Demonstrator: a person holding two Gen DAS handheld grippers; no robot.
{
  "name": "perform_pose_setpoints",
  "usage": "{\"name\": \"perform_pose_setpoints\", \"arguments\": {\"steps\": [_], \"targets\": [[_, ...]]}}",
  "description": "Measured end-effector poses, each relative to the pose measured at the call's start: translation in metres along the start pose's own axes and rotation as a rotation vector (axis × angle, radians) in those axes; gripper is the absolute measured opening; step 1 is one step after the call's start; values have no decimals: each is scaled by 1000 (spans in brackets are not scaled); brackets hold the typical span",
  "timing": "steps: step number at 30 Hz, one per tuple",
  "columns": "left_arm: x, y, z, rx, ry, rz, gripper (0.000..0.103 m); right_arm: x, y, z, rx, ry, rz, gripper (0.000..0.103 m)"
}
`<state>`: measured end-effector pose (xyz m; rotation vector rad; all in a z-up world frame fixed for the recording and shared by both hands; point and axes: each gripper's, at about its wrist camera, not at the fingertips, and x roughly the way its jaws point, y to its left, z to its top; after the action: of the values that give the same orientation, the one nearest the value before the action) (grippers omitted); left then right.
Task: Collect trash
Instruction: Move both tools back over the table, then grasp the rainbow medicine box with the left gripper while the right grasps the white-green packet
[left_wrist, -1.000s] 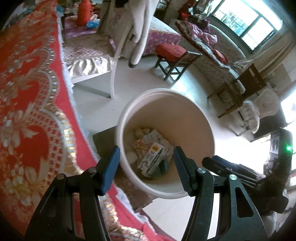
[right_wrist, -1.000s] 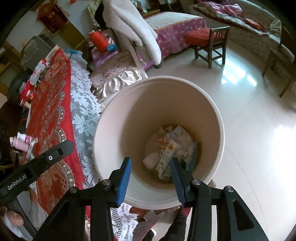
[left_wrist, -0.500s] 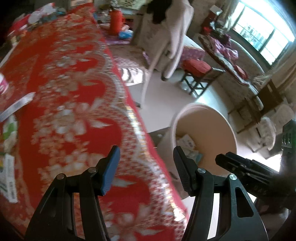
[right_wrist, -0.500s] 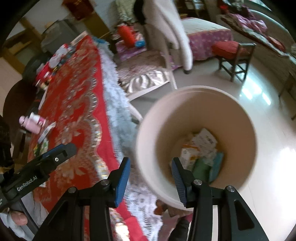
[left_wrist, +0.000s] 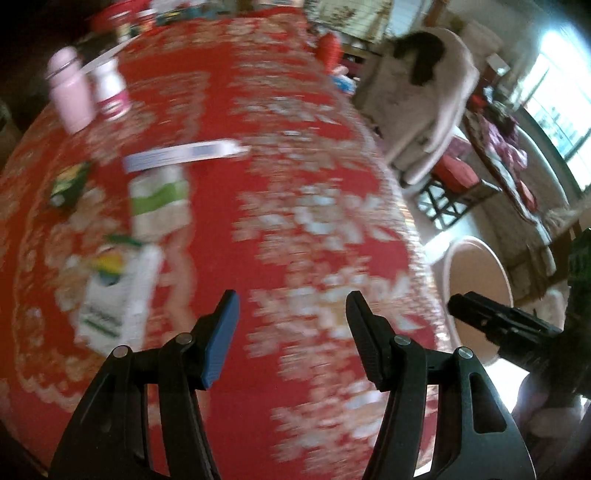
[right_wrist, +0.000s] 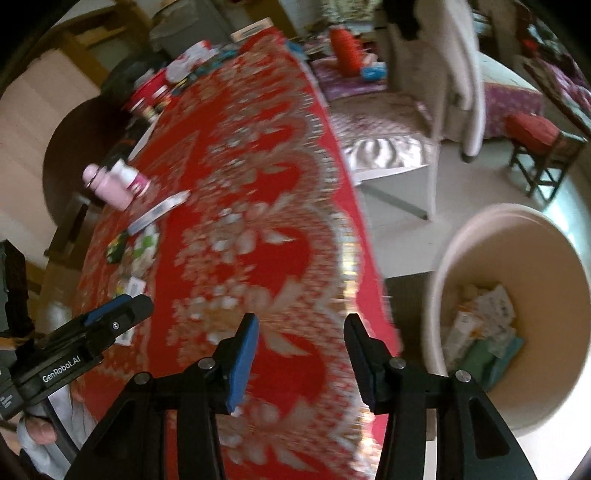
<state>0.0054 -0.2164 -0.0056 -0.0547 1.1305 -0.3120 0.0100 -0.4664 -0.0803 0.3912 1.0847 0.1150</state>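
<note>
My left gripper (left_wrist: 291, 314) is open and empty above the red patterned tablecloth (left_wrist: 295, 155). Trash lies on the cloth to its left: a white carton (left_wrist: 118, 299), a green and white packet (left_wrist: 160, 201), a long white and blue box (left_wrist: 184, 155) and a small dark green packet (left_wrist: 68, 184). My right gripper (right_wrist: 301, 339) is open and empty over the cloth's near edge. The cream bin (right_wrist: 554, 251) stands on the floor to the right, with cartons and wrappers (right_wrist: 484, 325) inside. It also shows in the left wrist view (left_wrist: 476, 273).
A pink bottle (left_wrist: 70, 96) and a white and pink bottle (left_wrist: 110, 88) stand at the table's far left. More clutter (right_wrist: 166, 85) sits at the far end. A white chair with draped clothes (right_wrist: 443, 74) and a red stool (right_wrist: 535, 140) stand on the floor.
Both grippers have swung left, away from the bin and over the table. The trash on the cloth has come into view. Both stay open.
</note>
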Motion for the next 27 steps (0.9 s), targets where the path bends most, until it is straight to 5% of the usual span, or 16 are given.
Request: {"name": "perform_pose_setpoints", "arguments": {"steps": [10,27], "targets": [[-15,91,-5,-36,-24,94,64,28,54,1,-81,44,53,58],[31,118,2,4,66,173,66,64,86,9,-95,87,69,60]]}}
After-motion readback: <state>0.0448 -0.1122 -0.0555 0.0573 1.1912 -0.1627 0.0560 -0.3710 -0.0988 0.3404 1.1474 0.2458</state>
